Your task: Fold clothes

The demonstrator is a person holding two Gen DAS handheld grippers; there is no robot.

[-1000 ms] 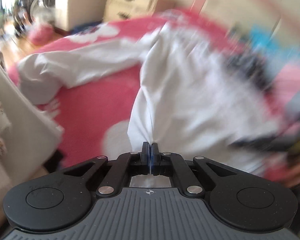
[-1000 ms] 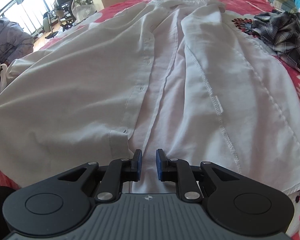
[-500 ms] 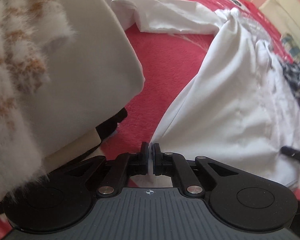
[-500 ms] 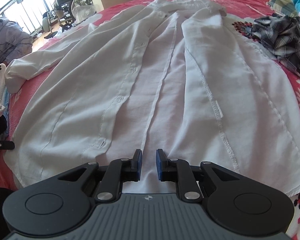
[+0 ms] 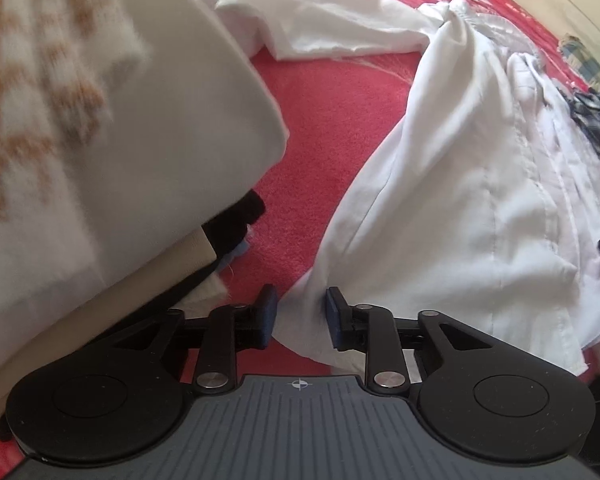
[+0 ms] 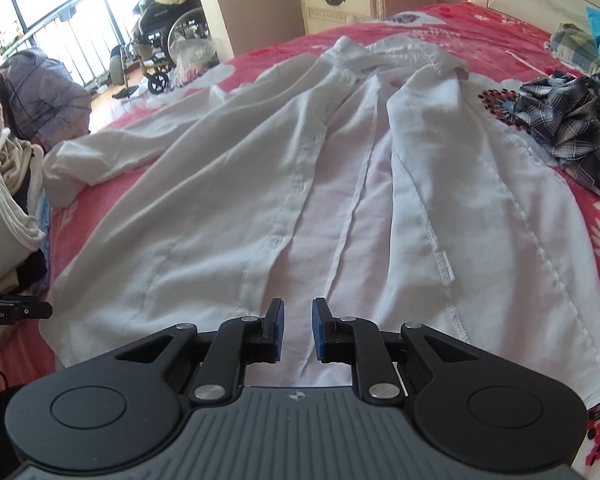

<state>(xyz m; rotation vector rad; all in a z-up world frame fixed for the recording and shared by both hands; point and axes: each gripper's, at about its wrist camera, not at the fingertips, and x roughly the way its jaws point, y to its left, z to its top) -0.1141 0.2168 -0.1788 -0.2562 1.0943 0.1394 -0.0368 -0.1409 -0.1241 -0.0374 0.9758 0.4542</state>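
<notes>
A white button-up shirt [image 6: 340, 200] lies spread open, front up, on the red bedspread [image 5: 328, 128], collar at the far end. One sleeve [image 5: 332, 28] stretches across the far side in the left wrist view. My left gripper [image 5: 300, 312] is low over the bed at the shirt's [image 5: 460, 200] bottom left corner. Its jaws are opening, and the corner of cloth lies loose between the pads without being pressed. My right gripper [image 6: 297, 328] hovers over the middle of the hem, slightly open with nothing held. The left gripper's tip [image 6: 16, 310] shows at the right view's left edge.
A stack of folded clothes [image 5: 100, 140], a fluffy cream piece on top, rises close on the left. A crumpled plaid garment [image 6: 572, 120] lies right of the shirt. Beyond the bed stand a cream nightstand [image 6: 360, 0] and a wheelchair [image 6: 168, 36].
The left gripper came down to the bed with the shirt corner, then parted its pads and let the cloth go. The shirt's left front panel now lies flat. The right gripper rose a little.
</notes>
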